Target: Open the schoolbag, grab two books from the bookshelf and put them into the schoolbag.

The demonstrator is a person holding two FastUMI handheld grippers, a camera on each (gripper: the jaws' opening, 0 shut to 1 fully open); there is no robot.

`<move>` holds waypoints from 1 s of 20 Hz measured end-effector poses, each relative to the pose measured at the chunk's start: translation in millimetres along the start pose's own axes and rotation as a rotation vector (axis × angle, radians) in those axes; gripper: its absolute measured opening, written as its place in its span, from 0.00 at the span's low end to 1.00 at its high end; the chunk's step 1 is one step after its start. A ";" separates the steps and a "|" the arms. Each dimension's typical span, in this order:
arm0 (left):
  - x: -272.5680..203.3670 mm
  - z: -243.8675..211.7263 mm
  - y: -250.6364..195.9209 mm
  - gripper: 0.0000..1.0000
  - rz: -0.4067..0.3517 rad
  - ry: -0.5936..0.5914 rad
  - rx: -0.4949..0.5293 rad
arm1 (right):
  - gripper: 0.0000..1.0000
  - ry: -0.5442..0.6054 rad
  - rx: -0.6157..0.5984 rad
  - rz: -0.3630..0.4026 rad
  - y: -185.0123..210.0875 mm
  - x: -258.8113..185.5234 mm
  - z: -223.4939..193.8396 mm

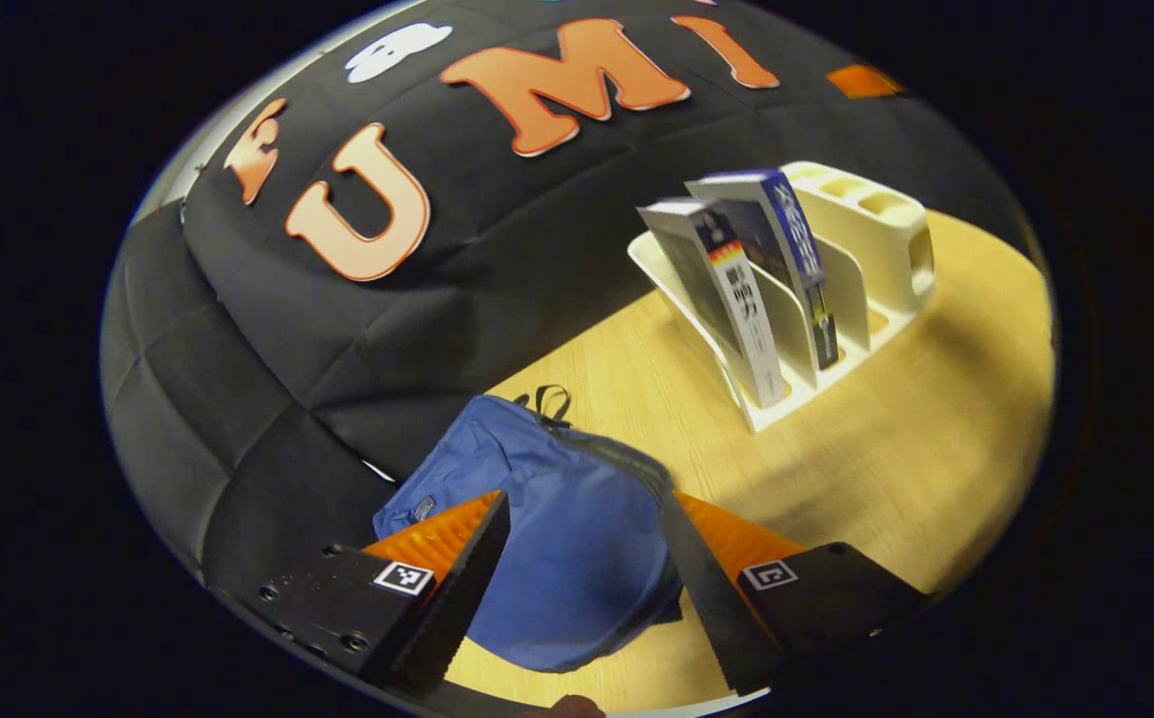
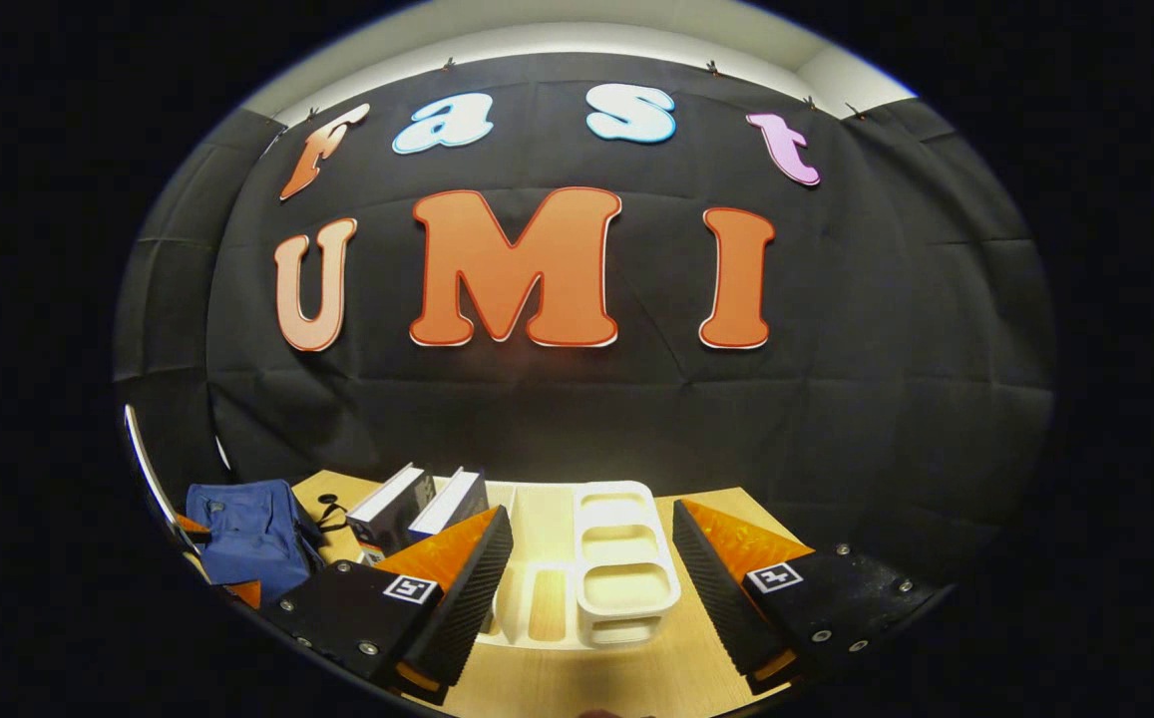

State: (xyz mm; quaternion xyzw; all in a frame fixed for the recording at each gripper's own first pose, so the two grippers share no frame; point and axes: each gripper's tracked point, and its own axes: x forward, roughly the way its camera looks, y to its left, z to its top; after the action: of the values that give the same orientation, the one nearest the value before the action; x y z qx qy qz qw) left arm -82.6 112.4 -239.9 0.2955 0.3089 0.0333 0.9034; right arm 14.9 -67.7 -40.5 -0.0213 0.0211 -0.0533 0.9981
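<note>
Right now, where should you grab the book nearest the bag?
Grip the nearer book by its top edge, coming from above. It stands leaning in the white rack with its top sticking out, while dividers and the second book crowd its sides.

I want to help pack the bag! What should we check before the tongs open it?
1. Blue fabric schoolbag lies on the wooden table: ok.
2. Left tongs open, bag between the fingers: ok.
3. Bag already open: not ok, looks closed.
4. Zipper pull found: cannot tell.
5. Two upright books wait in the white plastic bookshelf: ok.
6. Right tongs open, holding nothing, facing the bookshelf: ok.
</note>
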 end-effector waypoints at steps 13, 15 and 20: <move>33.1 -81.0 -32.8 0.95 0.088 0.215 0.292 | 0.97 0.033 -0.002 -0.006 -24.3 2.2 -22.9; 40.3 -94.1 -33.6 0.95 0.097 0.233 0.322 | 0.97 0.031 0.001 -0.015 -28.9 1.1 -23.8; 49.4 -102.4 -31.8 0.61 0.120 0.244 0.325 | 0.96 0.033 0.003 -0.041 -37.4 -2.1 -25.7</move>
State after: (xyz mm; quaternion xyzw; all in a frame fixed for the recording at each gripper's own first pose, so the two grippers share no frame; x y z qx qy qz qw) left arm -105.8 150.8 -349.1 0.4489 0.3993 0.0724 0.7961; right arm 7.7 -105.6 -64.3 -0.0192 0.0371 -0.0741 0.9964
